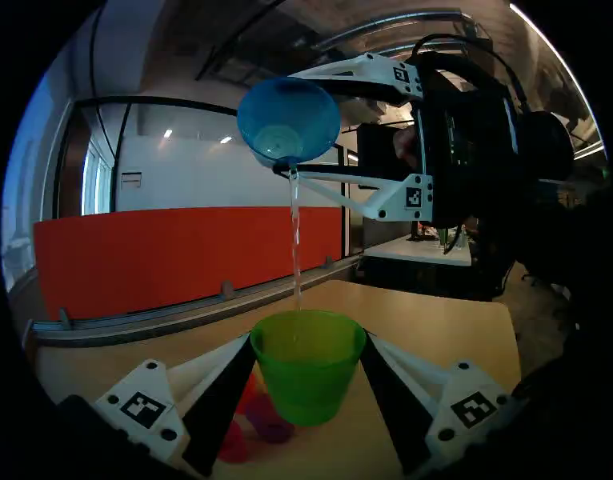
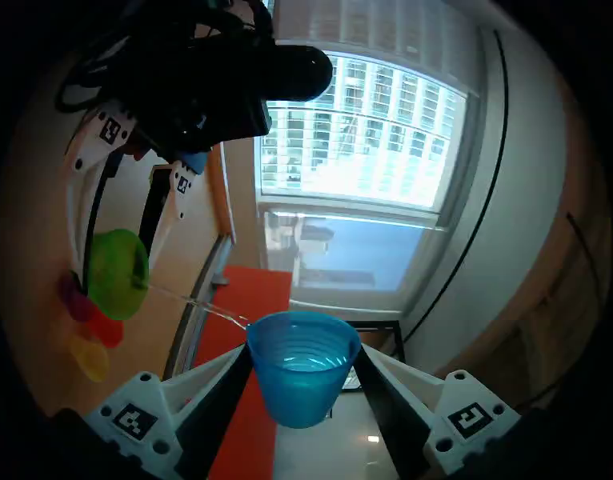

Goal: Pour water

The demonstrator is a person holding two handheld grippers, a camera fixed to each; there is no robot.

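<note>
I see a translucent blue plastic cup (image 2: 304, 376), smooth and faintly ribbed, and a translucent green plastic cup (image 1: 308, 376), glossy. The pale wood-look bench (image 1: 442, 320) appears smooth, with a soft sheen.

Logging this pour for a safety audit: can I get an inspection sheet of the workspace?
Surface: wooden table, no spill seen.
Job's things: blue cup tipped, thin water stream falling into upright green cup.
Clutter: small red, purple and yellow cups by the green cup.
Grippers: left tongs shut on green cup; right tongs shut on blue cup.
Cables: black cables above the right tongs.
Surroundings: orange partition, window with blinds.
</note>
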